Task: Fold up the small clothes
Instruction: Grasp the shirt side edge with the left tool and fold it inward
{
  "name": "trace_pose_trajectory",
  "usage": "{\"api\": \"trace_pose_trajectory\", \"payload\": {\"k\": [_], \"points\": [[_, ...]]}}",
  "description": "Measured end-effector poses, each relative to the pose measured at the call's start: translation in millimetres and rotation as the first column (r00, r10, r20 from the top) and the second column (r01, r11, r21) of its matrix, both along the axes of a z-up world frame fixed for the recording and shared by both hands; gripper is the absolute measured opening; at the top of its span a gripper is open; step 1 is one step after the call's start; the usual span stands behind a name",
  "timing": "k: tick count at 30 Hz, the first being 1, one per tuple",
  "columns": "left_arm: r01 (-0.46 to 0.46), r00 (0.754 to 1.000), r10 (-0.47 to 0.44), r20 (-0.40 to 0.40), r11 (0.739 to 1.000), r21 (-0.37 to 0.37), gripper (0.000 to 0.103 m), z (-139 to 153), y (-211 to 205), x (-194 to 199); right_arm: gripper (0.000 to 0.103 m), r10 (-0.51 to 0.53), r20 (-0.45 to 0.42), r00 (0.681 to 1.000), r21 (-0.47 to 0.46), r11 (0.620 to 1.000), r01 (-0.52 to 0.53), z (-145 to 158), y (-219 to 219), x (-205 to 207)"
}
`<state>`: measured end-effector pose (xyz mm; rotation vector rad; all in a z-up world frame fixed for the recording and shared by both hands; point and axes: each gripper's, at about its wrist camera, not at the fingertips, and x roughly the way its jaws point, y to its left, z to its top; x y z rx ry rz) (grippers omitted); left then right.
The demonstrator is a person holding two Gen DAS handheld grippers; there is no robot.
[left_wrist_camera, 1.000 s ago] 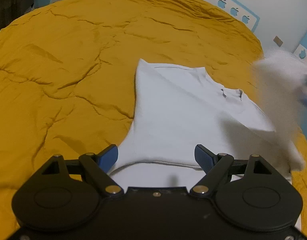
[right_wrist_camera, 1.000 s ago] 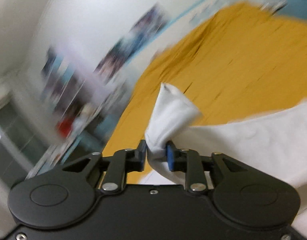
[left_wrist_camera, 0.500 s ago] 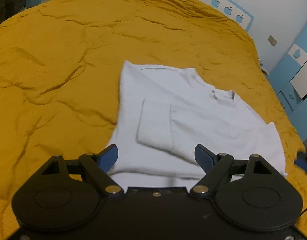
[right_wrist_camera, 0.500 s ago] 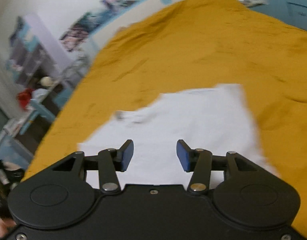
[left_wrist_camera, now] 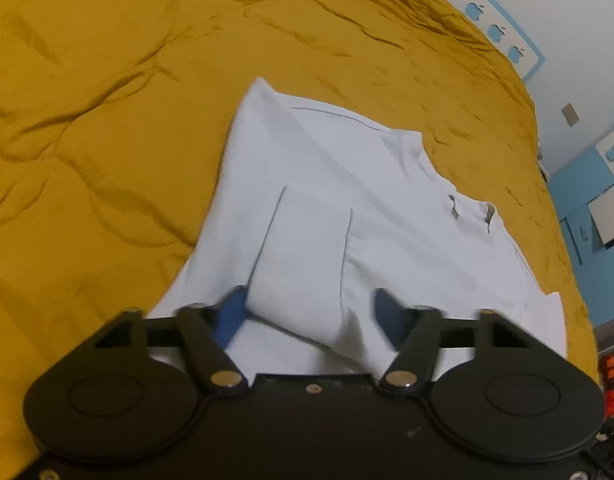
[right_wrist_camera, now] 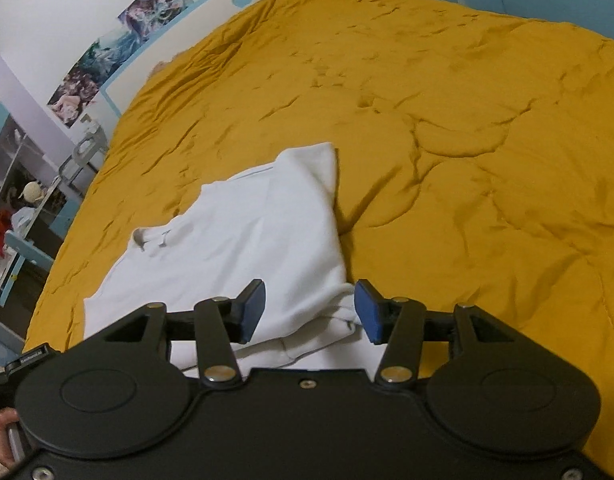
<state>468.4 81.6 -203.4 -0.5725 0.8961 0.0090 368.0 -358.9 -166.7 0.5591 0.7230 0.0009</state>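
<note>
Both tongs (left (left_wrist_camera: pixel 311 312), right (right_wrist_camera: pixel 310 309)) gape over the white shirt (left_wrist_camera: pixel 387 216).

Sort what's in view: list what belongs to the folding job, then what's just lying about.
Belongs to the job:
white shirt, one sleeve folded across it
left tongs, open
right tongs, open
mustard bedspread, the folding surface

Just lying about:
posters on the wall
shelf clutter

Dim, warm indoor light; soft shadows, slight motion blur, strong fisheye bending at edges.
</note>
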Motion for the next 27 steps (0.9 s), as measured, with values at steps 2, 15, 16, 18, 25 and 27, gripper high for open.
{"api": "trace_pose_trajectory", "payload": {"k": [2,15,16,18,25,27], "points": [[0.037,0.999,-0.037,0.005,0.999,-0.009,0.012,-2,-3,5,0.053,-0.025,0.001,1.0,-0.003,1.0,0.025,-2,-3,1],[-0.018,0.997,0.019,0.071,1.0,-0.002,0.01,2,31,-28,0.057,-0.039,0.026,0.999,-0.064,0.997,0.041,1,-12,28],[-0.013,0.998,0.013,0.06,1.0,0.012,0.01,-5,30,-27,0.057,-0.036,0.035,0.999,-0.085,0.996,0.039,1,-11,35],[-0.002,0.998,-0.001,0.067,0.999,0.045,0.011,-11,25,-26,0.057,-0.005,0.04,0.999,-0.115,0.993,0.009,1,-7,54],[0.002,0.998,-0.005,0.061,0.998,0.056,0.014,-13,22,-22,0.057,0.011,-0.069,0.998,-0.065,0.998,-0.015,-27,-4,115],[0.012,0.998,-0.016,0.063,0.997,0.07,0.014,-11,22,-19,0.035,0.024,-0.078,0.997,-0.028,0.999,-0.026,-34,-4,120]]}}
